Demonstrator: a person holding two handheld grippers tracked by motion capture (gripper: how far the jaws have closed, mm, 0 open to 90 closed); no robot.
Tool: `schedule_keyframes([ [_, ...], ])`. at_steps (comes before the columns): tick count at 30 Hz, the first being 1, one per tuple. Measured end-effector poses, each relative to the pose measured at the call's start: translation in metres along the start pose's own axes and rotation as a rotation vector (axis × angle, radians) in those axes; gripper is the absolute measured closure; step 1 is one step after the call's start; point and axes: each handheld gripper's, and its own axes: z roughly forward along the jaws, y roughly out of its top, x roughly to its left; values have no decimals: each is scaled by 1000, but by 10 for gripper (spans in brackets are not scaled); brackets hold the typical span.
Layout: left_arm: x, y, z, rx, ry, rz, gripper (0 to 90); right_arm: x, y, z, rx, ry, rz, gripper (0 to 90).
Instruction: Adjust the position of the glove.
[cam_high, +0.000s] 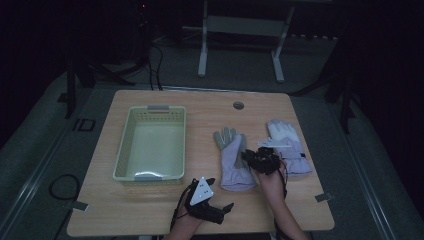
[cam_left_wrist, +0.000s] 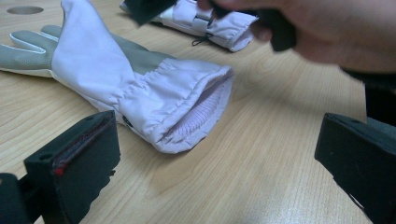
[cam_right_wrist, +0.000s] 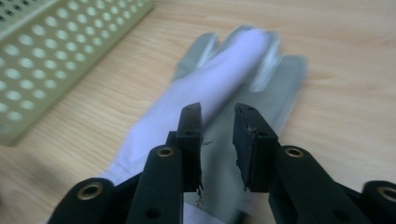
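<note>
Two grippers at work over a wooden table (cam_high: 150, 210), seen from the near edge outward. Nearest, at roughly 6 o'clock on the tabletop, left gripper (cam_high: 220, 206) resting low, jaws spread wide with nothing between them, aimed at the open cuff. Just beyond, toward 3 o'clock of centre, right gripper (cam_right_wrist: 217, 140) poised above the near glove (cam_high: 232, 160), jaws parted by a narrow gap and clamped on nothing. Risk from here, by judgement: narrow gap pinching only the top layer of loose fabric, glove sliding or folding on lifting; drooping cuff catching the basket (cam_high: 122, 155) rim on any transfer; blur in the right gripper view hinting at haste and a missed bite. Near glove lying flat, pale lilac back with grey palm and fingers, fingers pointing to 12 o'clock, gathered cuff gaping toward the near edge with a ribbed liner inside. Farther off at 3 o'clock, second glove (cam_high: 290, 147), close beside the first. Pale green basket at 9 o'clock, nothing inside.
</note>
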Motion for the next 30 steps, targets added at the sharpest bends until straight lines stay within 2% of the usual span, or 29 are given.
schedule_keyframes([
  [2, 0, 0, 0, 0, 1, 0, 3, -8, 3, -9, -8, -18, -27, 689],
  [6, 0, 0, 0, 0, 0, -2, 3, -30, 7, -25, -35, -57, -39, 660],
  [7, 0, 0, 0, 0, 0, -2, 3, -36, 7, -29, -36, -79, -37, 660],
  [8, 0, 0, 0, 1, 1, -2, 3, -48, 7, -36, -37, -94, -25, 650],
  [9, 0, 0, 0, 0, 0, -3, 3, -48, 7, -36, -37, -94, -25, 650],
  [17, 1, 0, 0, 2, -4, -8, 3, -92, 10, -57, -51, -191, -7, 575],
  [20, 0, 0, 0, 1, -3, -3, 3, -105, 14, -59, -51, -205, 10, 552],
  [21, 0, 0, 0, 0, -2, -2, 3, -114, 16, -58, -44, -216, 18, 522],
  [23, 0, 0, 0, 0, -2, 0, 3, -114, 16, -58, -44, -216, 18, 522],
  [24, 0, 0, 0, 1, -1, -3, 3, -118, 16, -57, -39, -217, 27, 519],
  [25, 0, 0, 0, 0, -2, -4, 3, -129, 16, -54, -24, -222, 45, 519],
  [26, 0, 0, 0, 0, -2, -4, 3, -133, 15, -51, -19, -217, 53, 515],
  [30, 0, 0, 0, 0, -3, -4, 3, -143, 10, -43, 12, -218, 77, 512],
])
